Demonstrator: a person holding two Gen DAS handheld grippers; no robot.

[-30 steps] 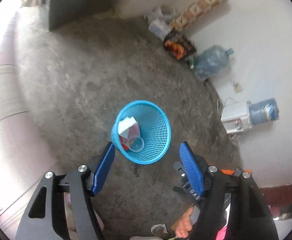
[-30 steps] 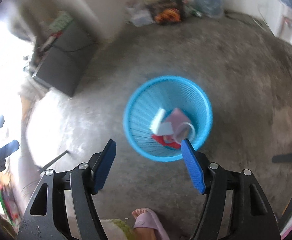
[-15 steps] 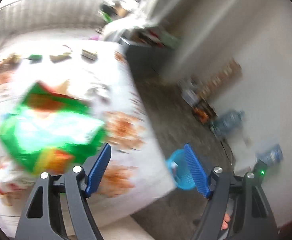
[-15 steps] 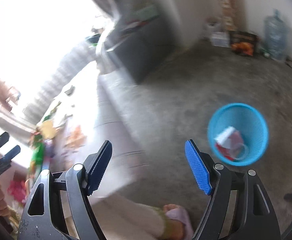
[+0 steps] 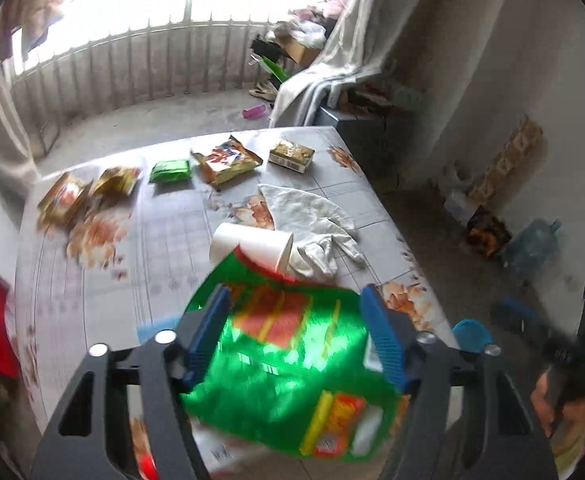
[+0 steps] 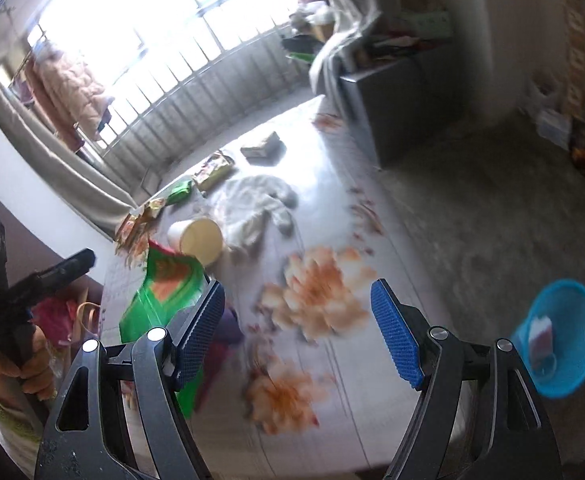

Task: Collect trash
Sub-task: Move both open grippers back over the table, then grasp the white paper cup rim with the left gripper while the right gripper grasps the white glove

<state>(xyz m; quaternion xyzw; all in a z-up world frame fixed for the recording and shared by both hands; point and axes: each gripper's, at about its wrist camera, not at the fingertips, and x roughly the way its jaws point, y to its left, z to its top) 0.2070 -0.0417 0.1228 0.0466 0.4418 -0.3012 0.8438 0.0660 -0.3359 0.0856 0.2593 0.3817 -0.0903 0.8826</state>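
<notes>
A lived-in home: a flower-printed surface [image 5: 172, 248], a railed balcony [image 5: 140, 68] with hanging laundry [image 6: 72, 84], bare concrete floor [image 6: 492, 208].

Green wrapper [image 5: 284, 364] motion-blurred (print unreadable), near end cut off by tool arms.

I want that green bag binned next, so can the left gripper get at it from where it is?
Probably yes: the green bag lies right between the left gripper jaws, which are closing, nothing covering it.
</notes>
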